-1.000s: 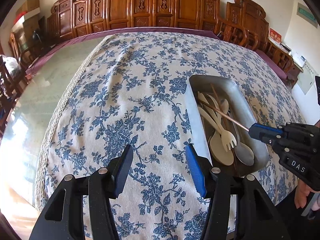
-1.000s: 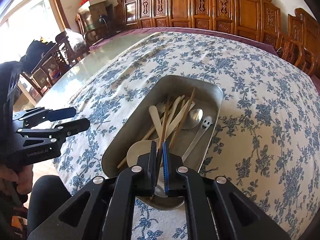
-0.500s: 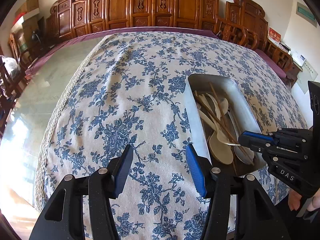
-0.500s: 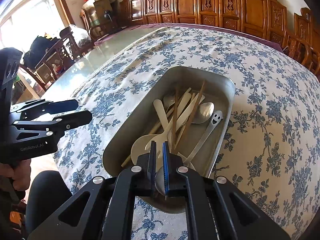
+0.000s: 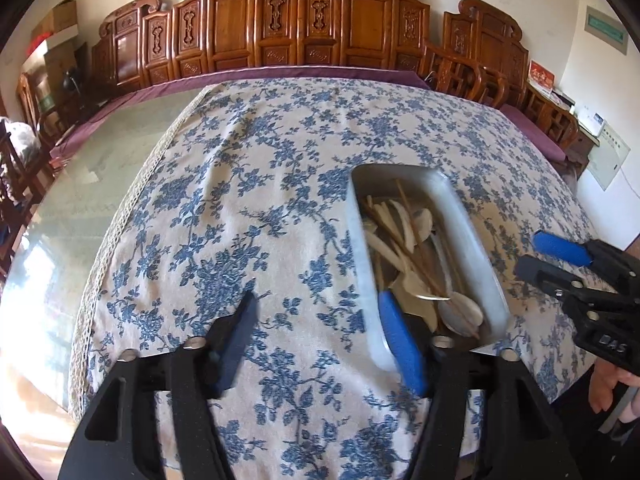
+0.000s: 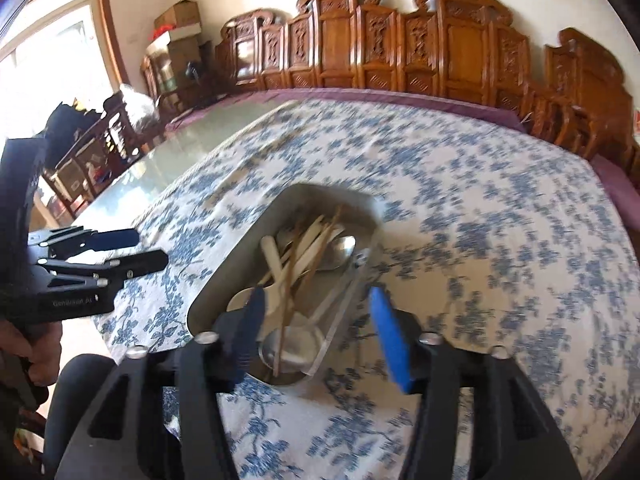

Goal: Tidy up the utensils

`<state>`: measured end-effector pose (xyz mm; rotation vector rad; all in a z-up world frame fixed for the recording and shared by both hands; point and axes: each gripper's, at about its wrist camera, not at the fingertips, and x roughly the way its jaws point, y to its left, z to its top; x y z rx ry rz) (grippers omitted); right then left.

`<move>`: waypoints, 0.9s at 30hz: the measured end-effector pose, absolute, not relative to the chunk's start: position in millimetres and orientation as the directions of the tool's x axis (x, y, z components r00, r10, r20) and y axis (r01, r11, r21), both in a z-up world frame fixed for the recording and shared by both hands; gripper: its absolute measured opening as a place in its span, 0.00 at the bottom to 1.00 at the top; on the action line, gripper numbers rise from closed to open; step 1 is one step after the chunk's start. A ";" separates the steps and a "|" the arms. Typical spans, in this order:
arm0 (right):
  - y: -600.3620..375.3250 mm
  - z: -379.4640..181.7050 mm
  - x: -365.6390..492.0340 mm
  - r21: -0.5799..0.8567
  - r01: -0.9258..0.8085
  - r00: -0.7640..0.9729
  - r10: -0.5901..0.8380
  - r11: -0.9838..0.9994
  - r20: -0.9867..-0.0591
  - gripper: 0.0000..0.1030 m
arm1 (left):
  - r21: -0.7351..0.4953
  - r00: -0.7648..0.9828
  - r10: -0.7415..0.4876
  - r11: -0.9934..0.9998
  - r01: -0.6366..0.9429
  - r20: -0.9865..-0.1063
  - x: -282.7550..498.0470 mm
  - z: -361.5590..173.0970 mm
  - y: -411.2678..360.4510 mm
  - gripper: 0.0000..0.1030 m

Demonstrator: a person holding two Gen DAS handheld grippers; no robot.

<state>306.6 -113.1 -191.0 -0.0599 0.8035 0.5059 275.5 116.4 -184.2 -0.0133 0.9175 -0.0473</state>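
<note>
In oblong metal tray (image 6: 224,280); wooden chopsticks (image 6: 290,292).

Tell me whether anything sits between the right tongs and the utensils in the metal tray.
Nothing visible does. The right tongs, whose jaws have just been opening, hang empty over the near end of the metal tray. The utensils lie uncovered in it. The left tongs stand off to the side over the tablecloth.
</note>
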 end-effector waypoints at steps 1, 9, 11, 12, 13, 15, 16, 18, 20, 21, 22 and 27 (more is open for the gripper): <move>-118.4 -187.3 304.4 0.133 -0.446 0.594 0.404 0.885 -0.696 0.71 | -0.028 0.614 -0.045 0.999 0.038 -0.788 274.1 -181.8 113.2 0.74; -167.0 -162.2 272.1 0.105 -0.361 0.681 0.339 0.927 -0.650 0.97 | 0.016 0.668 -0.030 0.998 0.063 -0.743 252.9 -151.7 75.6 0.92; -176.6 -155.6 262.6 0.097 -0.345 0.700 0.325 0.933 -0.636 0.97 | 0.044 0.683 -0.014 0.997 0.068 -0.730 247.0 -143.5 63.8 0.92; -180.1 -153.4 258.6 0.096 -0.341 0.705 0.322 0.935 -0.632 0.97 | 0.050 0.689 -0.013 0.996 0.071 -0.725 243.6 -139.1 58.5 0.92; -186.0 -149.2 251.6 0.092 -0.333 0.715 0.315 0.938 -0.624 0.97 | 0.050 0.693 -0.015 0.996 0.073 -0.720 240.1 -134.9 53.6 0.92; -196.3 -141.8 240.5 0.083 -0.313 0.733 0.297 0.946 -0.612 0.97 | 0.034 0.699 -0.029 0.996 0.077 -0.714 234.0 -127.6 46.6 0.92; -199.7 -139.3 236.5 0.082 -0.307 0.739 0.292 0.948 -0.607 0.97 | 0.023 0.703 -0.041 0.996 0.082 -0.710 229.5 -123.2 41.5 0.92; -208.3 -133.3 227.8 0.080 -0.287 0.753 0.276 0.955 -0.597 0.97 | 0.016 0.710 -0.051 0.996 0.088 -0.702 221.1 -115.8 32.3 0.92; -217.2 -127.4 217.9 0.073 -0.264 0.765 0.255 0.962 -0.591 0.97 | 0.012 0.720 -0.062 0.995 0.097 -0.692 212.5 -109.5 23.8 0.92; -222.2 -124.3 212.1 0.070 -0.252 0.773 0.244 0.965 -0.585 0.97 | 0.007 0.724 -0.070 0.995 0.102 -0.686 207.5 -106.1 19.3 0.92; -224.9 -122.6 208.2 0.067 -0.246 0.777 0.239 0.967 -0.582 0.97 | 0.006 0.726 -0.073 0.994 0.105 -0.684 203.9 -104.2 15.8 0.92; -237.4 -114.4 188.2 0.054 -0.211 0.796 0.203 0.976 -0.571 0.97 | 0.035 0.732 -0.063 0.993 0.117 -0.678 184.2 -96.8 -2.5 0.92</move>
